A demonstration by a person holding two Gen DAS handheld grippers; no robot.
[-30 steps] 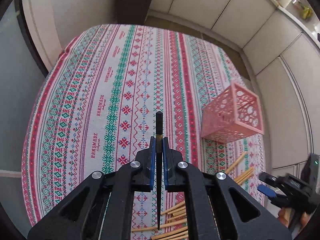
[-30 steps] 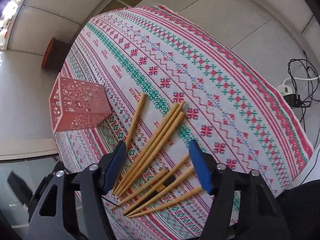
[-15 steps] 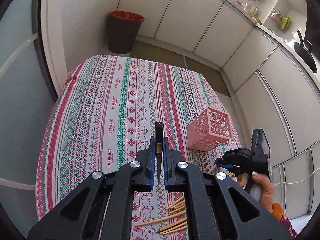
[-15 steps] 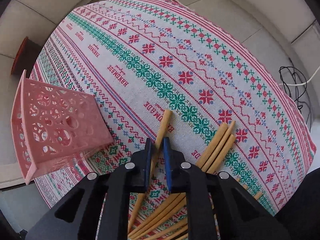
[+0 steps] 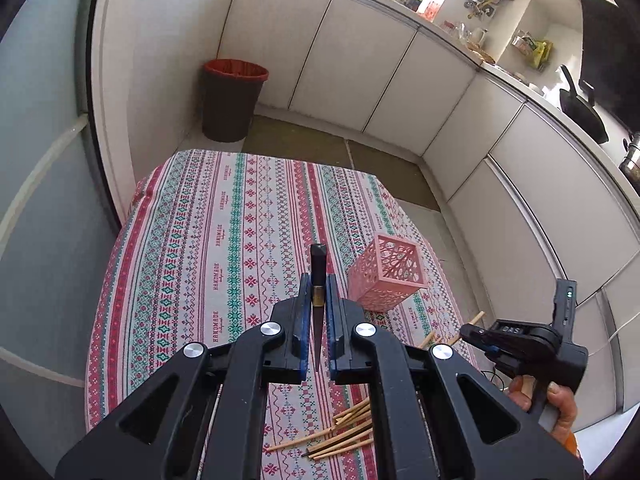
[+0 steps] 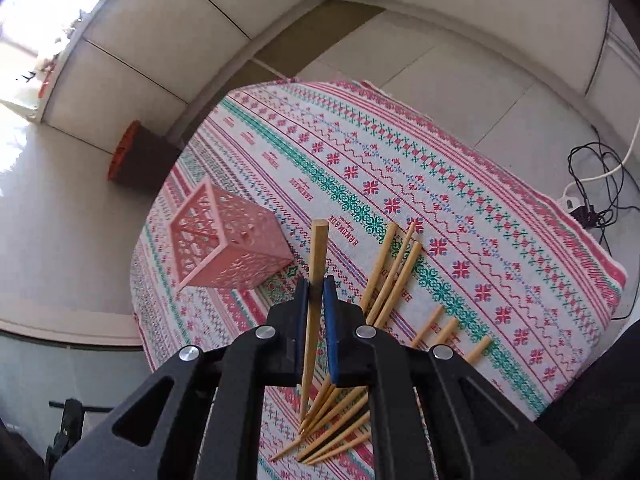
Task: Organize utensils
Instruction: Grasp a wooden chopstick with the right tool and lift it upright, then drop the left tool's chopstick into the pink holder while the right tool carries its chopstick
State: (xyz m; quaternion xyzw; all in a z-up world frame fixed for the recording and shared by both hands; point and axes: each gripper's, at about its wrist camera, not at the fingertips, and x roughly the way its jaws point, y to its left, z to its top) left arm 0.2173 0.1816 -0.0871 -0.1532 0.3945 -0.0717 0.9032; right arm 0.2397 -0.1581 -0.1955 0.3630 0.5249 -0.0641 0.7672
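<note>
My left gripper [image 5: 319, 286] is shut on a black chopstick [image 5: 318, 268] and holds it high above the table. My right gripper [image 6: 316, 286] is shut on a wooden chopstick [image 6: 318, 252], lifted off the cloth; it also shows in the left wrist view [image 5: 476, 334]. A pink lattice holder [image 5: 384, 274] stands on the patterned tablecloth [image 5: 224, 248], left of the right gripper [image 6: 224, 240]. Several wooden chopsticks [image 6: 394, 268] and a dark one lie in a pile on the cloth below the right gripper, and they show in the left wrist view [image 5: 344, 432].
A dark bin with a red rim [image 5: 232, 100] stands on the floor beyond the table. White cabinets [image 5: 360, 64] run along the wall. Cables and a power strip [image 6: 580, 200] lie on the floor past the table's right edge.
My right gripper closed on a wooden chopstick and lifted it off the pile. My left gripper rose higher with the black chopstick.
</note>
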